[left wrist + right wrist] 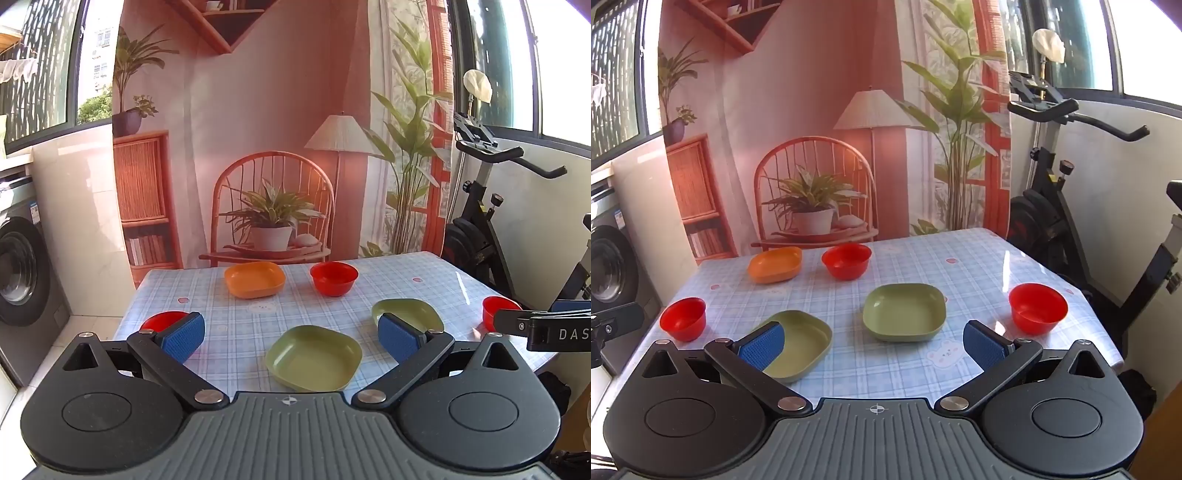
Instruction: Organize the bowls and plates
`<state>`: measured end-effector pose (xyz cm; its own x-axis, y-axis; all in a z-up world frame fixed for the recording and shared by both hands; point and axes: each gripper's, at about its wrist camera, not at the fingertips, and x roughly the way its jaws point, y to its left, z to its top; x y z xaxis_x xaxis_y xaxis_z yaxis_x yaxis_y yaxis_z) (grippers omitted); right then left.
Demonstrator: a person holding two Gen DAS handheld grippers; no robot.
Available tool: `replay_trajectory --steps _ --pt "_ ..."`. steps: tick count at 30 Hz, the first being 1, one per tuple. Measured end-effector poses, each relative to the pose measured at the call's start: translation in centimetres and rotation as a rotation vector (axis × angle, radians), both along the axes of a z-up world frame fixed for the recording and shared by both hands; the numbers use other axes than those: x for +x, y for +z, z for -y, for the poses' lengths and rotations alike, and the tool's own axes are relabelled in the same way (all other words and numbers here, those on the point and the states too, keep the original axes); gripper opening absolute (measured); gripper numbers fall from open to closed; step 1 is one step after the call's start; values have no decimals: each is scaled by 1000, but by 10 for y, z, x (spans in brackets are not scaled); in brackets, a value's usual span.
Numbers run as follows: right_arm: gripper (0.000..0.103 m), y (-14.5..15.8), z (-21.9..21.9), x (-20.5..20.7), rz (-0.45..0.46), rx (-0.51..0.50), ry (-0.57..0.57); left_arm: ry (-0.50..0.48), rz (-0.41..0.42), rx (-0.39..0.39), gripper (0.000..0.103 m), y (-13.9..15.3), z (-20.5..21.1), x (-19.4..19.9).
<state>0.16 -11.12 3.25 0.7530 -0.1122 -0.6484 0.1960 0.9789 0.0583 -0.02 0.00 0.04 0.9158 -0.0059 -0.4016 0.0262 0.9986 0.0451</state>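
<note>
Both grippers hover level above the near edge of the bench (pixel 221 325), pointing across it. The left gripper (pixel 291 334) is spread wide and empty over a green plate (pixel 314 357). The right gripper (pixel 873 343) is equally wide and empty, with a second green plate (pixel 904 311) ahead. Three red bowls (pixel 1038 307) and an orange plate (pixel 775 264) sit apart on the bench.

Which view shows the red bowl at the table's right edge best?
The right wrist view: the right-edge red bowl sits whole and unobstructed. In the left wrist view it is partly hidden behind the right gripper.
</note>
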Motion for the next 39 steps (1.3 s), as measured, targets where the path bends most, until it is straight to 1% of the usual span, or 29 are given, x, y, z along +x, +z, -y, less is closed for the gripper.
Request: replay_trajectory --steps 9,11,17,21,39 --pt "103 1 0 0 -1 5 1 0 -4 -9 101 1 0 -1" --pt "103 2 -4 -2 5 -10 2 1 -4 -9 101 1 1 -1" --pt "103 1 -2 -1 6 -10 2 3 0 -7 101 2 -8 0" --pt "103 1 0 0 6 -10 2 9 -2 -8 101 1 -1 -1" --pt "103 1 -1 0 5 -13 2 7 2 -5 101 2 -2 -2"
